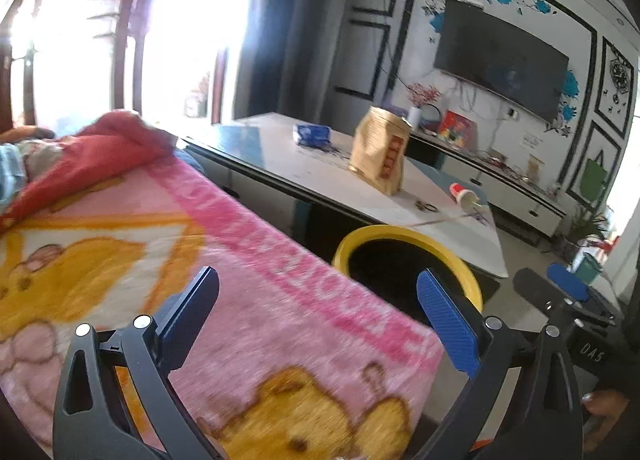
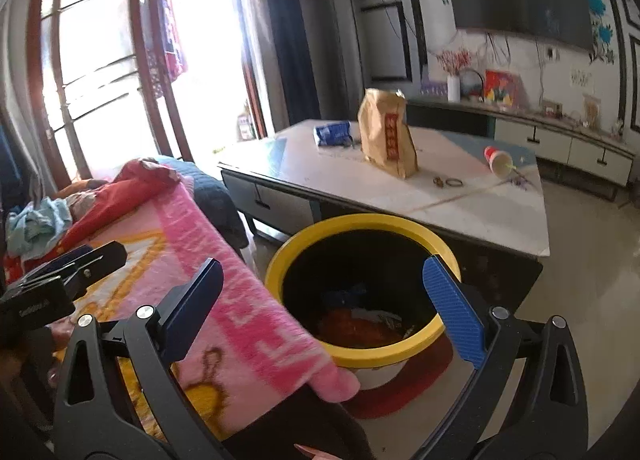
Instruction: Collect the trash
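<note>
Both grippers empty, jaws spread wide: left gripper [image 1: 318, 318], right gripper [image 2: 322, 308]. Yellow-rimmed trash bin [image 2: 362, 222] just below the coffee table [image 2: 500, 216] edge, beside pink blanket [image 2: 208, 244]; red and blue trash inside. Brown paper bag [image 2: 386, 132], tipped paper cup [image 2: 497, 159] on that table.

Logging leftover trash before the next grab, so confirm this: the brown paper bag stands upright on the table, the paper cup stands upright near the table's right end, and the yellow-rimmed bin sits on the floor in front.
One thing is wrong: the paper cup lies on its side, not upright, as the right wrist view shows. The brown paper bag does stand upright on the table, and the yellow-rimmed bin sits on the floor in front.
</note>
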A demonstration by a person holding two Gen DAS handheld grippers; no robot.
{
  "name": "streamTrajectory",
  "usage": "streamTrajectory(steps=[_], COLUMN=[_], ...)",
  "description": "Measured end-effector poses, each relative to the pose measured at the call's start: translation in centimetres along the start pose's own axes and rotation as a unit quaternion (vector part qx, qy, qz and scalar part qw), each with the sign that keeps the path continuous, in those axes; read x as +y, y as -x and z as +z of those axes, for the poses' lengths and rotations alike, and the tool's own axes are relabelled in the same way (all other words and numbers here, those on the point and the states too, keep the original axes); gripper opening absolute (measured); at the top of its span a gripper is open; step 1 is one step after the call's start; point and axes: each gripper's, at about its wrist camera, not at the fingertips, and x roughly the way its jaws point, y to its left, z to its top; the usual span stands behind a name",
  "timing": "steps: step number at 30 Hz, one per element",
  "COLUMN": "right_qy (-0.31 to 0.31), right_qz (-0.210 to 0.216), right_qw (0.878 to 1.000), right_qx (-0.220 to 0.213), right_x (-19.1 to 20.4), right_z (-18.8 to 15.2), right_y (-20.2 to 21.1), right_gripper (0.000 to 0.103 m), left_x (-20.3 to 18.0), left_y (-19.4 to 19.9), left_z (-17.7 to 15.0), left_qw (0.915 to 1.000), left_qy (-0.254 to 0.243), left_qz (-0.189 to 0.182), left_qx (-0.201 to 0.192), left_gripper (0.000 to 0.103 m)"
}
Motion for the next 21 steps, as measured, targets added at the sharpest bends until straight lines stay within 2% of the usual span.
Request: streamTrajectory(steps=[4, 11, 15, 21], right_qy=[0.015, 0.053, 0.054, 0.048], right_qz=[-0.016, -0.028, -0.026, -0.026], right_qw=[0.999, 0.995, 0.994, 0.995], right_qx=[-0.035, -0.079, -0.091, -0.087], right_x=[1.3, 3.2, 3.3, 3.2], right_z=[-1.1, -2.2, -2.2, -2.2], right_y=[1.6, 3.1, 3.6, 3.4], right_gripper=[0.092, 0.092, 0.092, 0.092], left_x=[0.9, 1.4, 1.7, 1.7], left_y=[2.8, 5.5, 6.2, 6.3], left_z=[-1.3, -2.7, -2.9, -3.0], left_qw=[0.9993, 0.9981, 0.9978, 0.9976], left_qy=[-0.002, -0.017, -0.006, -0.004], left_qz=[0.023, 0.029, 0.027, 0.027], left_qx=[-0.030, -0.052, -0.060, -0.064], left_gripper=[0.096, 0.097, 0.097, 0.097])
